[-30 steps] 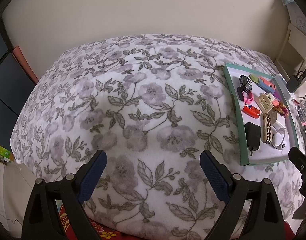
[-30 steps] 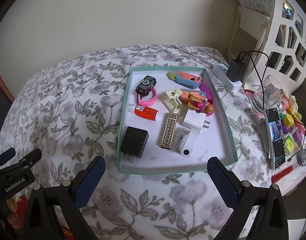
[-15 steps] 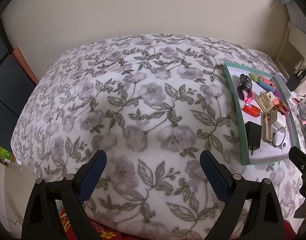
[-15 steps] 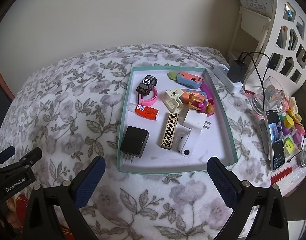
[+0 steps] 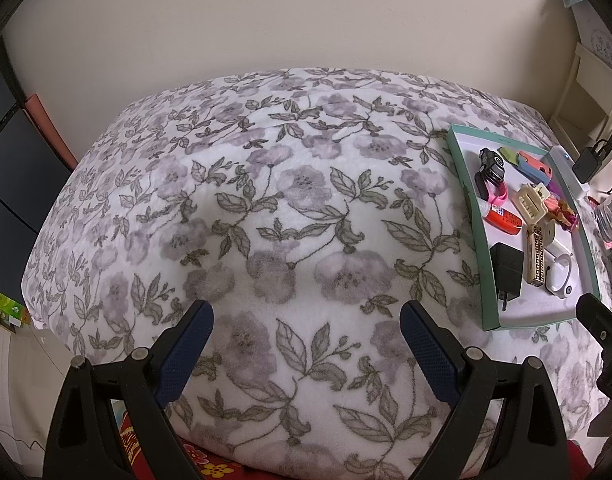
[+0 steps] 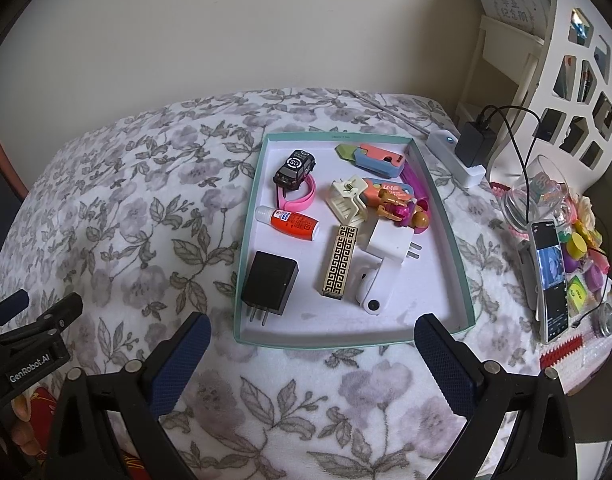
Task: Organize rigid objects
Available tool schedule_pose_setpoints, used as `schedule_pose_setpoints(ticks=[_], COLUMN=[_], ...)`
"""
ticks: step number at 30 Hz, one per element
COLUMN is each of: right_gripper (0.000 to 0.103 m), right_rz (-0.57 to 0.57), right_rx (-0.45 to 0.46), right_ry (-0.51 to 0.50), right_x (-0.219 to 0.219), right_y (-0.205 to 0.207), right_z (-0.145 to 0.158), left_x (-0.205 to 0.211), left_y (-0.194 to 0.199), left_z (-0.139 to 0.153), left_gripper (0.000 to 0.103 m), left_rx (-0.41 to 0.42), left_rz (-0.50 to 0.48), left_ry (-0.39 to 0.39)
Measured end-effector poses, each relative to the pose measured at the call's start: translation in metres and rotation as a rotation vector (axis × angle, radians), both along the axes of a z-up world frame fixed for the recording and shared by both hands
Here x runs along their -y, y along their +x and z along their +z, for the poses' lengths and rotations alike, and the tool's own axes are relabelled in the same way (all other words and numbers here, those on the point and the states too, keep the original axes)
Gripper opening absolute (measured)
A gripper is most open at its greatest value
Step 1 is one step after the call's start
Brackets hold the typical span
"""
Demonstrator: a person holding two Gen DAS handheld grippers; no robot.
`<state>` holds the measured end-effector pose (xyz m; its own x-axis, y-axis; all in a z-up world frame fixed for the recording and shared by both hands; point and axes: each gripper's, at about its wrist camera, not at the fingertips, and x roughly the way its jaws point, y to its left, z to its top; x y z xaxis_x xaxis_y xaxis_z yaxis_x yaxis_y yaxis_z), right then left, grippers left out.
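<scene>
Right gripper (image 6: 312, 334), lower centre of its view: jaws wide apart, holding nothing, just short of the teal tray (image 6: 245, 248). The tray, at frame centre on a floral blanket (image 6: 126, 216), holds a black charger (image 6: 269, 283), toy car (image 6: 295, 165), red tube (image 6: 292, 224) and patterned bar (image 6: 338, 264). Left gripper (image 5: 306, 326): jaws wide apart, empty, over bare blanket.

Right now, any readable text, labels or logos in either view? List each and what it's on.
"GenRobot.AI": white print on the left hand-held gripper body, right wrist view.
"CS": circle mark on the black toy car roof.
Red glue bottle label: too small to read.
Orange case print: blurred.
Teal tray far rim print: too small.
White round plaque, upper right: characters unreadable.
Phone screen: unreadable.
</scene>
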<state>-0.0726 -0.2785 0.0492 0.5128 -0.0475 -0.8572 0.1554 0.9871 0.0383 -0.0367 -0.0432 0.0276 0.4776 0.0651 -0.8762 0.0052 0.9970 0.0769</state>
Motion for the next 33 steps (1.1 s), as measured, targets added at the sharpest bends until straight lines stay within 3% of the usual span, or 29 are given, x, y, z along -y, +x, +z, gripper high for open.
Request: schedule_pose_setpoints(ticks=[33], right_gripper=[0.103], right_rz=[0.024], right_rx=[-0.008], right_ry=[-0.016], right_x=[-0.0010], right_y=[0.0017], right_z=[0.0002], left_x=[-0.0026], left_y=[0.0002], left_z=[-0.0012], left_gripper=[0.095], left_rx=[-0.007], left_rz=[-0.009], left_ry=[-0.012])
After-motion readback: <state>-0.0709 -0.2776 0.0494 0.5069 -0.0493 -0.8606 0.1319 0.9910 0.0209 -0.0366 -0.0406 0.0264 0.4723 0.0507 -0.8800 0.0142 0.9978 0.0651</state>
